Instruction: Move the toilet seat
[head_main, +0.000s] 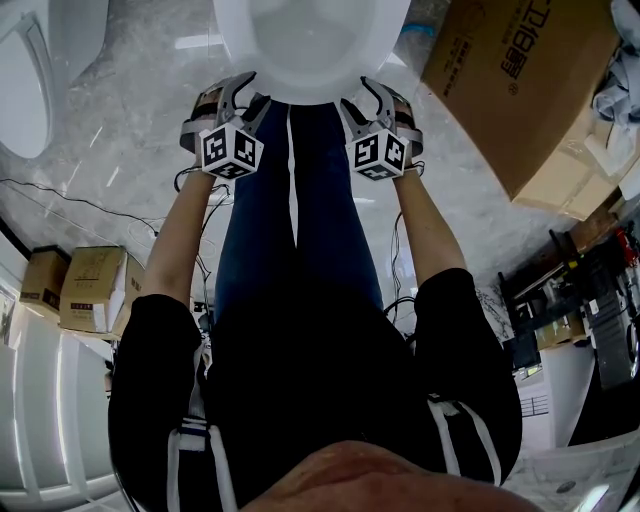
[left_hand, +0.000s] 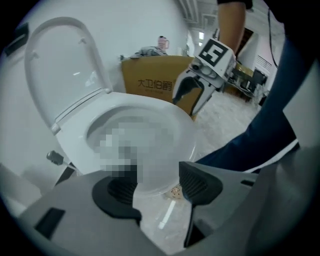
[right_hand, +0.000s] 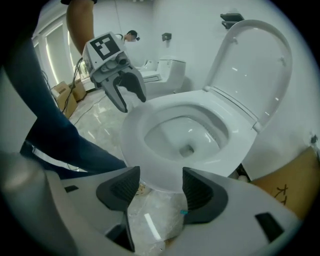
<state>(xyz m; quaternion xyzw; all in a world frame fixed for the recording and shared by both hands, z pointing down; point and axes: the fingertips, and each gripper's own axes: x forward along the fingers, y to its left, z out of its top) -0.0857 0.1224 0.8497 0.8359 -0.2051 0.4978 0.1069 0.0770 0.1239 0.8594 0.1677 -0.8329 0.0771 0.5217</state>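
Dark-clad, the person (head_main: 300, 380) fills the near half of the head view, arms stretched toward a white toilet bowl (head_main: 310, 80) on the marble floor (head_main: 120, 170). Both the left gripper (head_main: 250, 95) and the right gripper (head_main: 360, 97) sit just beside the bowl's near rim, one on each side. A cardboard box (head_main: 520, 80) lies at far right.

Left gripper view: its fingers (left_hand: 117, 192) stand apart, and the bowl's near rim shows between them with no pad pressing on it. The toilet seat (left_hand: 60, 65) stands raised at the far side of the bowl.

Right gripper view: these fingers (right_hand: 200, 192) are likewise spread, clamped on nothing, with the near rim beyond the gap. The seat stands upright at far right, and the left gripper hangs at the rim's left side.
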